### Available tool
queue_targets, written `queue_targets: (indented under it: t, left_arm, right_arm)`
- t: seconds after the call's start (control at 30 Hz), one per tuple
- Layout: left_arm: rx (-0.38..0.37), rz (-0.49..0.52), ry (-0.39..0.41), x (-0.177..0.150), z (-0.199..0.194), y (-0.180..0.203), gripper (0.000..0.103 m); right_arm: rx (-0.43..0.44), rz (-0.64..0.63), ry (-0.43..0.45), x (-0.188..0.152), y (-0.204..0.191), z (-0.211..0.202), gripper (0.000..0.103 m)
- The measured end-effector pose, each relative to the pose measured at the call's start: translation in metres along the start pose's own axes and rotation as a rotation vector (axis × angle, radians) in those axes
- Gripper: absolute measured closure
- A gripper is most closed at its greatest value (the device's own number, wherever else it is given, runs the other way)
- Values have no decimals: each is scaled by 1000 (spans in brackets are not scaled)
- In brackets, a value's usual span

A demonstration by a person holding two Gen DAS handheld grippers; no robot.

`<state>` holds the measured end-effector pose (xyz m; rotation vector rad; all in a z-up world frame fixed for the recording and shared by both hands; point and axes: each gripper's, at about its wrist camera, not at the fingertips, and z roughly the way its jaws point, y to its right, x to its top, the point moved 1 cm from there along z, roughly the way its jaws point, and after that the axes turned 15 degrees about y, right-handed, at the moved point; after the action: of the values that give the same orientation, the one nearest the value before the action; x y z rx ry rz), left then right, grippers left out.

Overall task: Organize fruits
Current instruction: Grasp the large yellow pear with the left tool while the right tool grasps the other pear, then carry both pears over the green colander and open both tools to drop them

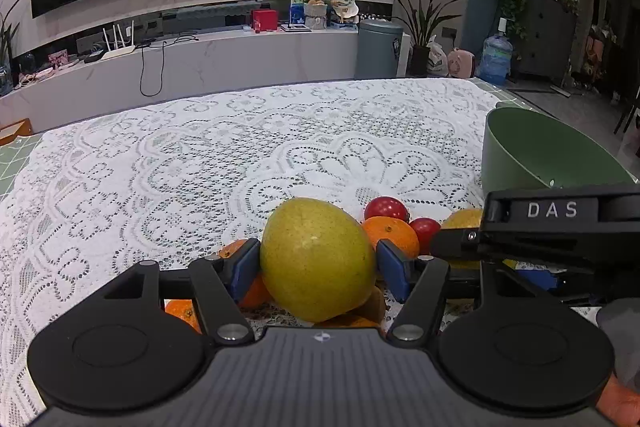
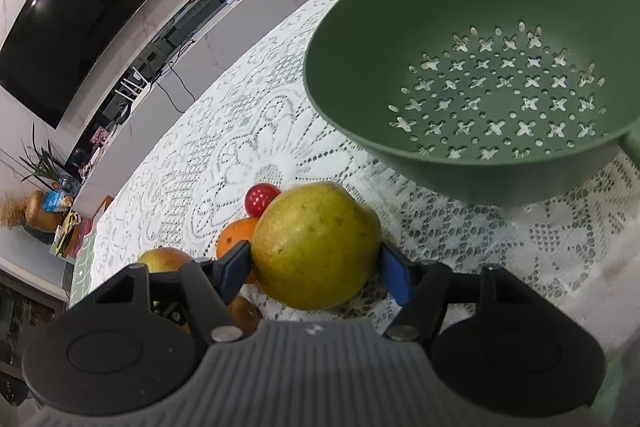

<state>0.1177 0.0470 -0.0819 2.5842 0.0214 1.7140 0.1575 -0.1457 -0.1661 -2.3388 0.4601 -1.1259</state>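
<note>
A big yellow-green mango (image 1: 316,259) sits between the blue pads of my left gripper (image 1: 318,265); both pads touch its sides. My right gripper (image 2: 316,273) is shut on a yellow-green pear (image 2: 316,247) the same way, just in front of the empty green colander (image 2: 352,39). In the left wrist view, the right gripper's black body (image 1: 556,227) crosses the right side, in front of the colander (image 1: 532,151). Loose fruit lies around both: oranges (image 1: 394,233), two small red fruits (image 1: 386,207), a brown kiwi (image 2: 244,313).
A white lace cloth (image 1: 200,167) covers the table. More fruit lies left of my right gripper: an orange (image 2: 234,237), a red fruit (image 2: 260,199) and a yellow-red one (image 2: 164,259). Beyond the table's far edge are a TV wall and a grey bin (image 1: 378,47).
</note>
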Motion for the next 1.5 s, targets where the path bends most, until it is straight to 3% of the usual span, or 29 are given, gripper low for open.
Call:
queue_targets:
  t: [0.37, 0.63, 1.0, 1.27, 1.5]
  left_arm:
    - [24, -41, 31, 3, -10, -6, 31]
    - [58, -169, 64, 8, -32, -26, 31]
    - [77, -263, 82, 22, -64, -32, 31]
    - [56, -231, 103, 44, -78, -9, 31]
    - [-24, -193, 93, 69, -72, 25, 31]
  right_arm:
    - [38, -54, 3, -3, -6, -17, 37]
    - [111, -62, -19, -4, -6, -32, 37]
    - [220, -220, 11, -5, -18, -74, 37]
    - [272, -373, 65, 17, -30, -105, 37]
    - [239, -499, 8, 63, -15, -108, 37]
